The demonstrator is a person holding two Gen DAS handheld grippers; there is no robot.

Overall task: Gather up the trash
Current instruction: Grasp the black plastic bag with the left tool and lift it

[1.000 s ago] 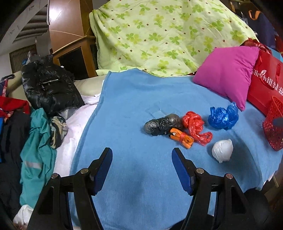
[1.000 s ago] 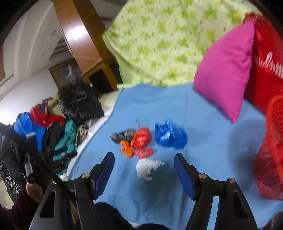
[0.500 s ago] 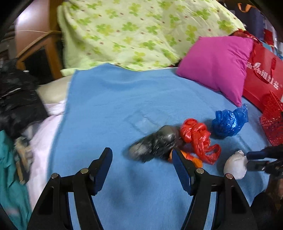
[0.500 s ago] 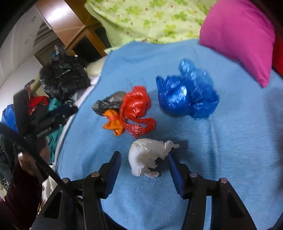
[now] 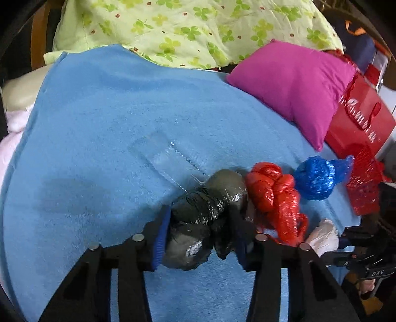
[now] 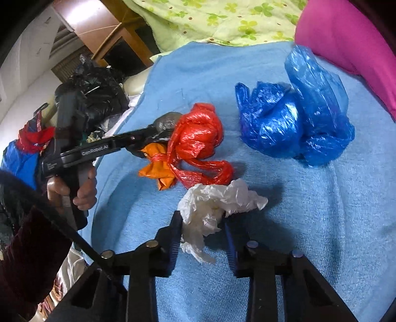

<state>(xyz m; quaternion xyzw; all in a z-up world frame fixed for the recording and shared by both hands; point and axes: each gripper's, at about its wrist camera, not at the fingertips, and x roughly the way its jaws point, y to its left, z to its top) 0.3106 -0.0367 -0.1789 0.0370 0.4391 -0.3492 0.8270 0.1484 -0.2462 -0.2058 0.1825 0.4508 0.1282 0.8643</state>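
Grab step w/ both: left gripper (image 5: 200, 230) clamped on black bag wad (image 5: 208, 210), right gripper (image 6: 201, 230) pinching white tissue (image 6: 212, 205); next, lift & carry to red basket (image 5: 363, 183).

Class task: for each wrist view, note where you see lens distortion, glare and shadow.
Left wrist view: fisheye bends the blue blanket edge, corners go black; glare glints on the black bag in the left gripper. Right wrist view: bright glare on the wooden cabinet; the white tissue wad at the right gripper casts a shadow rightward.
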